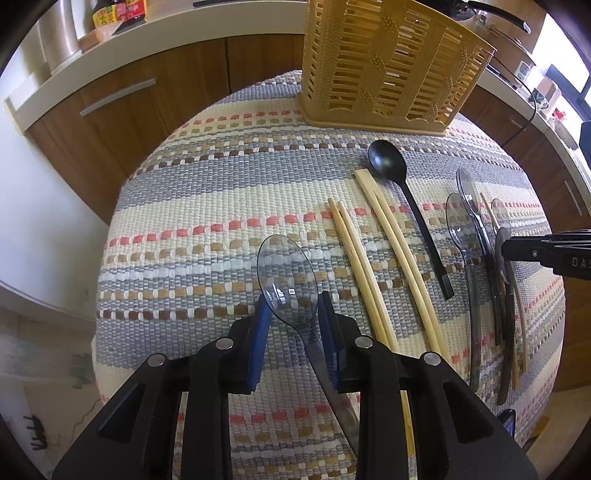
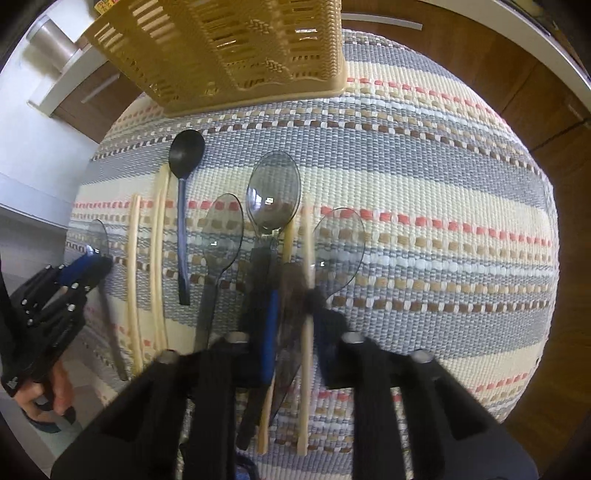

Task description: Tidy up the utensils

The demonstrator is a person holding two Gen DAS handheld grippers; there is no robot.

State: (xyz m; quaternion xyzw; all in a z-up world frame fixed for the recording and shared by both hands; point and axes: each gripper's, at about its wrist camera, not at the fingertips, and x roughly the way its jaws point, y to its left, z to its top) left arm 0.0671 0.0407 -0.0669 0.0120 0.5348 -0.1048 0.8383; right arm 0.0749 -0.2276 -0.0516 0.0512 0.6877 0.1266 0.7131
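My left gripper (image 1: 293, 299) points down at the striped cloth (image 1: 207, 206), its blue pads pressed on both sides of a clear spoon (image 1: 286, 266) at the base of the bowl. In the right wrist view my left gripper (image 2: 92, 264) is at the far left. My right gripper (image 2: 291, 295) is blurred and shut around a pale chopstick (image 2: 306, 240), with a smoky spoon handle alongside it. Its tip (image 1: 504, 251) hangs over the right-hand cluster of clear spoons (image 1: 458, 221). A black spoon (image 1: 388, 162) and two chopstick pairs (image 1: 362, 273) lie between the grippers.
A tan slatted utensil basket (image 1: 388, 74) stands at the cloth's far edge. Wooden cabinets (image 1: 122, 99) and a white counter with bottles (image 1: 118, 11) lie beyond. A hand (image 2: 55, 391) holds the left gripper's handle.
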